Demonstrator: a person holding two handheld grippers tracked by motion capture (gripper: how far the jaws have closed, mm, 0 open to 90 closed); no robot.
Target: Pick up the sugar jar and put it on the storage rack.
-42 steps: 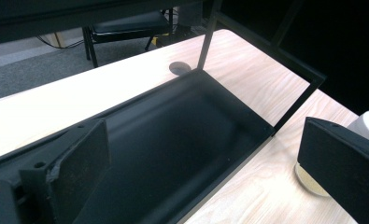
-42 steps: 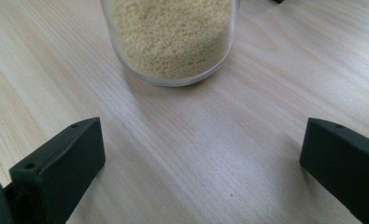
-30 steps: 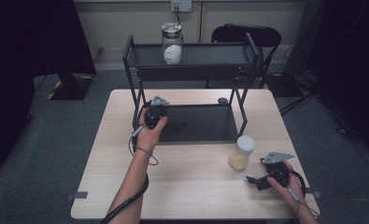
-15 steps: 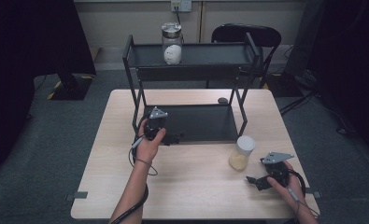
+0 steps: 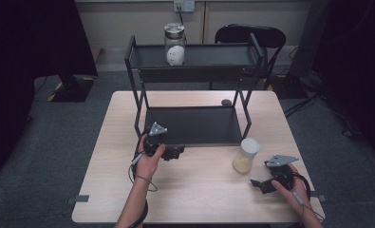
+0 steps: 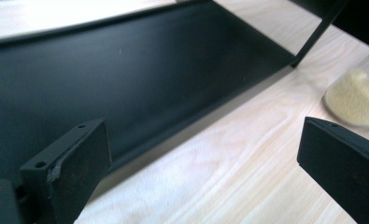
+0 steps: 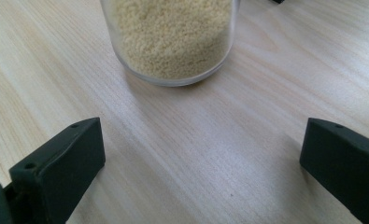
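Note:
A clear jar of yellow grains (image 5: 246, 156) with a white lid stands on the wooden table, right of the black rack's front edge. Just behind and right of it, low over the table, my right gripper (image 5: 260, 184) is open; in the right gripper view the jar (image 7: 170, 37) stands straight ahead, beyond the wide-apart jaws of the gripper (image 7: 203, 163). My left gripper (image 5: 174, 153) lies open at the front left edge of the rack's lower shelf (image 5: 194, 124). In its own view the left gripper (image 6: 205, 158) holds nothing and looks along that shelf (image 6: 140, 74), with the grain jar (image 6: 357, 95) at far right.
A second jar (image 5: 174, 45) with a metal lid and something white inside stands on the rack's top shelf (image 5: 213, 54). A small dark object (image 5: 226, 101) lies on the table behind the rack. A black chair (image 5: 251, 35) stands beyond the table.
My left gripper has drawn back from the rack's left post toward the person and now sits at the lower shelf's front edge. The right gripper has hardly moved.

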